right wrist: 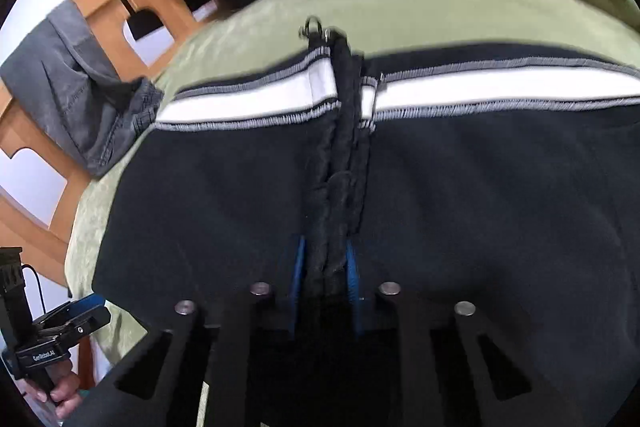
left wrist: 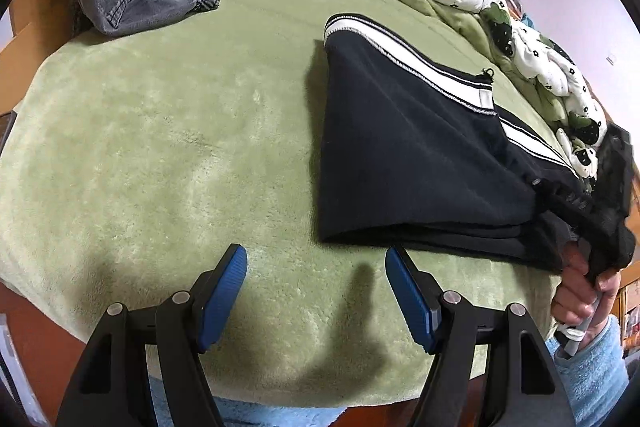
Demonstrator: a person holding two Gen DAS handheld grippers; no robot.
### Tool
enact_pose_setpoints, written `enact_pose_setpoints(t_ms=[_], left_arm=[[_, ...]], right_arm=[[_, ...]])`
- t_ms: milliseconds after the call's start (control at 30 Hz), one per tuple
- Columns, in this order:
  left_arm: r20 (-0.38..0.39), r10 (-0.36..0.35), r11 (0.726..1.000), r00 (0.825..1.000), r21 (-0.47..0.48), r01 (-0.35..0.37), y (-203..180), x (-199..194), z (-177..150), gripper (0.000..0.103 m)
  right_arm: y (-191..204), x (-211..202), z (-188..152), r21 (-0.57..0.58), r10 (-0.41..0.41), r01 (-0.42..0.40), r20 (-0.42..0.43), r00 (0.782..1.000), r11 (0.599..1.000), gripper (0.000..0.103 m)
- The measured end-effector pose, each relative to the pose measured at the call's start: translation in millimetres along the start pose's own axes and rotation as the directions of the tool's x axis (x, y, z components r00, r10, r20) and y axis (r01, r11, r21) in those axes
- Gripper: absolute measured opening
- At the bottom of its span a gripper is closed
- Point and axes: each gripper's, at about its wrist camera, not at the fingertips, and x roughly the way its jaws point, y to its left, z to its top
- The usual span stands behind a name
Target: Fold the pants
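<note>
Pants lie folded on the green blanket, right of its centre. Your right gripper pinches 1 bunched black ridge of them; left gripper hangs open, empty, beside their near edge. Keep layers aligned while you pull.

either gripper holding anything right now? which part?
Right gripper is shut on the black pants, pinching a bunched ridge of fabric near the waistband. Left gripper is open, holding nothing.

Only legible txt: "GetRobotAI"-like label, partly blurred, on the left gripper body, right wrist view.
</note>
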Motion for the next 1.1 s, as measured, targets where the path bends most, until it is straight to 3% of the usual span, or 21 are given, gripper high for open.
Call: enact_pose_setpoints(t_ms=[133,200,300,367,500,567,633,733,833,933,1100], left_arm=[[0.014,-0.017,0.998,1.0,0.059,0.016,0.6,-10.4,-5.3,0.07],[0.034,-0.038,0.997,0.999,0.061,0.036,2.6,-16.6,-8.1,0.07],[0.069,-0.095,0.994,0.993,0.059,0.091,2.8,-25.3,-7.1,0.07],[0.086,-0.11,0.992,0.99,0.076,0.103,-4.4,-27.4,0.3,0.07],[0.099,-0.078,0.991,0.992,0.119,0.066,-25.5,-19.5,21.6,0.07],[0.081,-0.018,0.992,0.997,0.128,0.007,-37.8,-3.4,32.0,0.07],[0.02,0.05,0.991,0.999,0.124,-0.052,-44.6,19.7,33.5,0.07],[-0.012,0.058,0.99,0.998,0.128,-0.056,-46.1,35.4,23.6,0.071],[0.009,0.036,0.986,0.999,0.16,-0.037,-46.8,23.9,20.7,0.07],[0.055,-0.019,0.988,0.998,0.154,0.01,-46.0,8.2,36.1,0.07],[0.125,-0.06,0.981,0.99,0.192,0.035,-69.4,18.1,86.2,0.07]], right_arm=[[-33.1,-34.8,-0.7,0.14,0.064,-0.078,0.099,0.993,0.987,0.012],[-40.0,-47.1,-11.7,0.139,0.024,-0.04,0.115,0.993,0.99,0.012],[-34.8,-38.9,-30.4,0.088,-0.022,0.017,0.053,0.998,0.996,0.014],[-29.9,-35.8,-35.0,0.04,-0.056,0.054,0.057,0.997,0.998,0.018],[-23.6,-52.6,-27.5,-0.013,-0.096,0.097,0.062,0.993,0.995,0.019],[-19.0,-70.9,-30.3,-0.022,-0.115,0.119,0.128,0.985,0.993,0.019],[-12.5,-75.9,-38.4,-0.061,-0.108,0.117,0.136,0.985,0.991,0.019],[-10.8,-60.9,-63.1,-0.117,-0.172,0.181,0.088,0.981,0.976,0.019],[-13.4,-65.9,-75.3,-0.126,-0.155,0.165,0.09,0.984,0.978,0.02],[-11.9,-83.1,-66.8,-0.173,-0.084,0.1,0.095,0.992,0.98,0.021],[-18.1,-86.8,-18.5,-0.186,-0.043,0.08,0.197,0.979,0.979,0.026]])
